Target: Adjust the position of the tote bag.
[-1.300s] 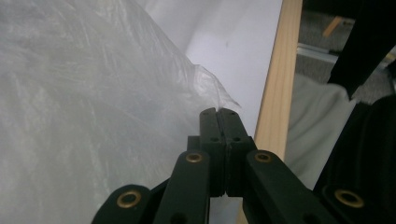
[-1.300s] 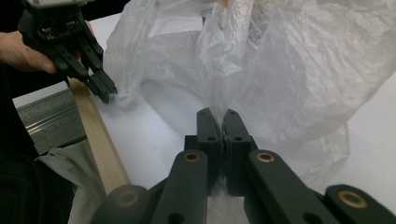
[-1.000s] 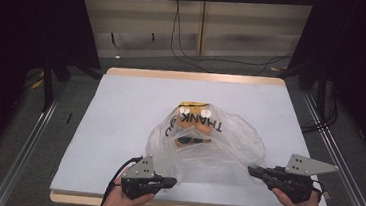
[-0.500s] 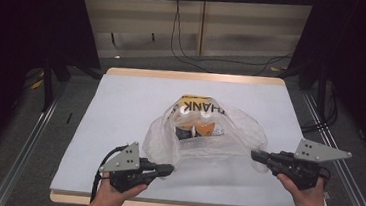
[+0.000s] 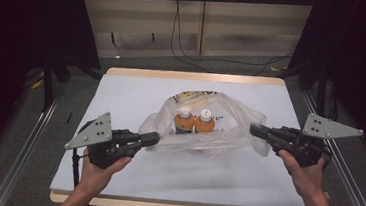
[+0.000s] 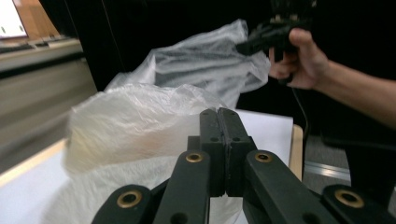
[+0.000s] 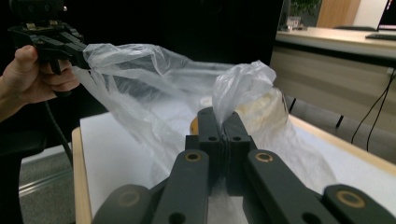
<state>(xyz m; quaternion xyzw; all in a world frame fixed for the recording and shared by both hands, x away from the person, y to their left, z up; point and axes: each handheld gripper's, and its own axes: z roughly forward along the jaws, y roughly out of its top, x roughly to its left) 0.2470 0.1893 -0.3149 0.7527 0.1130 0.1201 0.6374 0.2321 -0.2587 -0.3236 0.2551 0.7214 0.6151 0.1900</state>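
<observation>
Table: a white-topped table (image 5: 136, 94) with a pale wooden edge runs across the high view; its far corner also shows behind the jaws in the left gripper view (image 6: 266, 128) and in the right gripper view (image 7: 116, 158).
Plastic bag: a clear, crinkled plastic bag (image 5: 229, 119) sits at the middle of the table, its mouth stretched wide between the two grippers; dark print, cut off by folds, shows on its far wall. From the left gripper's camera the film (image 6: 140, 121) billows up just past the jaws, and from the right gripper's camera it (image 7: 140, 74) spans across to the other hand.
Left gripper: the left gripper (image 5: 151, 139) is held at the near left of the bag; its jaws meet flat against each other (image 6: 223, 140) and are pinched on the bag's left edge, though the film between the pads is hard to make out there.
Right gripper: the right gripper (image 5: 255, 130) is held at the bag's right side, jaws pressed together (image 7: 223, 135) with a tuft of the bag's film rising out from between them.
Left bottle: an orange bottle (image 5: 183, 122) with a white cap stands upright inside the bag.
Right bottle: a second orange bottle (image 5: 204, 122), also white-capped, stands touching the first on its right, inside the same bag.
Hands: each hand is wrapped round its gripper's body, the left (image 5: 96, 168) low at the near edge, the right (image 5: 304, 175) off the bag's right.
</observation>
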